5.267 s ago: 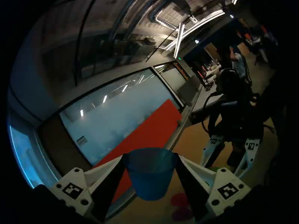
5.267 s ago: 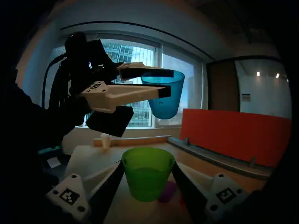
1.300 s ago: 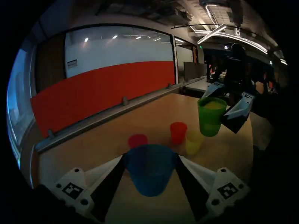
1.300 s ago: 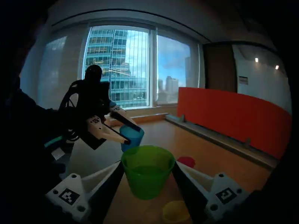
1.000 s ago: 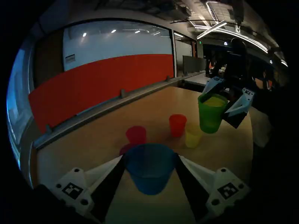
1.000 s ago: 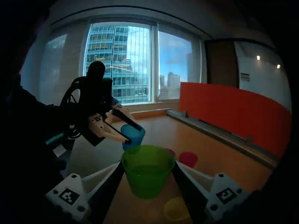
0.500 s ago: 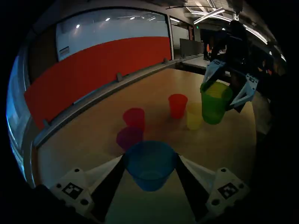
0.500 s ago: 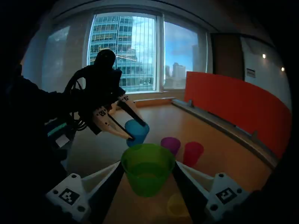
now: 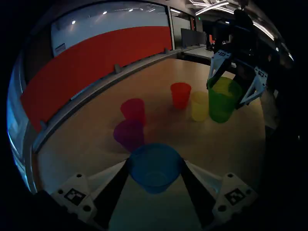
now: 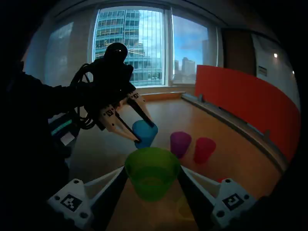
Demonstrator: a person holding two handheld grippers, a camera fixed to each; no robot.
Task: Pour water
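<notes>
The left gripper (image 9: 154, 169) clamps a blue cup (image 9: 155, 178) over the table (image 9: 227, 142); farther off the right gripper (image 9: 226, 93) holds a green cup (image 9: 222, 107), seemingly part-filled

Bottom centre of the left gripper view, the blue cup (image 9: 154, 173) has both flanks covered by the fingers of the left gripper (image 9: 154, 166), and its rim cuts off the foot of the purple cup (image 9: 129, 133). Any water in it? Too dim to say. Upper right, everything behind the right gripper (image 9: 226, 94) melts into darkness. In the right gripper view, lower right, the yellow cup (image 10: 184, 210) is a faint blur behind the green cup (image 10: 153, 177). At left, the person (image 10: 42, 104) is pure silhouette against the window (image 10: 127, 42).
</notes>
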